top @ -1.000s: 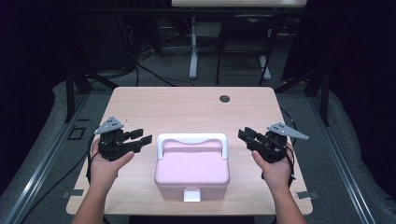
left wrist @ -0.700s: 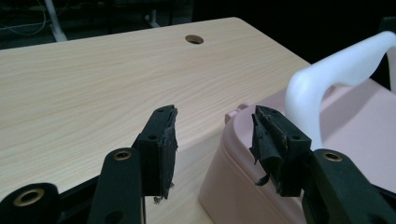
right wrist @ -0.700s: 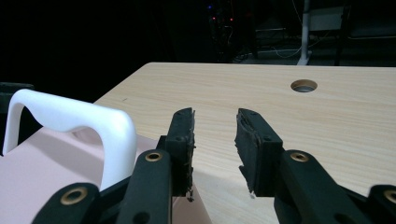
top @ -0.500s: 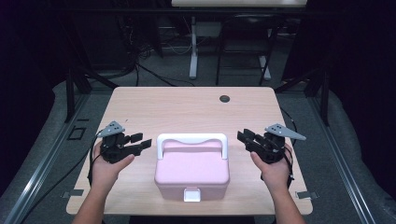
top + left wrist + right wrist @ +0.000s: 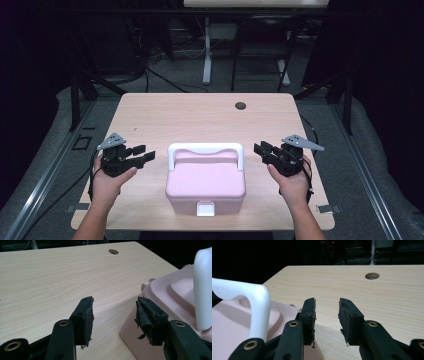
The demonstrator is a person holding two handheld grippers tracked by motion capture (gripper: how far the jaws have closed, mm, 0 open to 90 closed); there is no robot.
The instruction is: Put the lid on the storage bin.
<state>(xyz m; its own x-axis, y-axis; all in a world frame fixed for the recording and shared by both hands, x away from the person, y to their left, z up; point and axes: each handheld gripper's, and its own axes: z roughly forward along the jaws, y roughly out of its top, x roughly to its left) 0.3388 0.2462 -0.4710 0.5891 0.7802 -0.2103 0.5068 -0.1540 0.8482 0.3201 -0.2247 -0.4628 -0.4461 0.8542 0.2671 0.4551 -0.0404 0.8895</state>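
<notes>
A pink box (image 5: 205, 181) with a white handle (image 5: 205, 149) raised upright and a white front latch (image 5: 205, 209) sits near the table's front edge. My left gripper (image 5: 143, 153) hovers open just left of the box, jaws pointing toward it. In the left gripper view the jaws (image 5: 113, 312) stand apart with the box's left corner (image 5: 160, 292) just beyond them. My right gripper (image 5: 262, 150) hovers open just right of the box. In the right gripper view its open jaws (image 5: 327, 315) flank bare table, with the handle (image 5: 249, 300) at the left.
The light wooden table (image 5: 200, 117) has a round cable hole (image 5: 240, 105) at the back right. Dark floor, cables and stand legs lie beyond the far edge. Black rails run along both sides of the table.
Both hands have drawn back toward the table's front edge, staying on either side of the box. The jaws remain open.
</notes>
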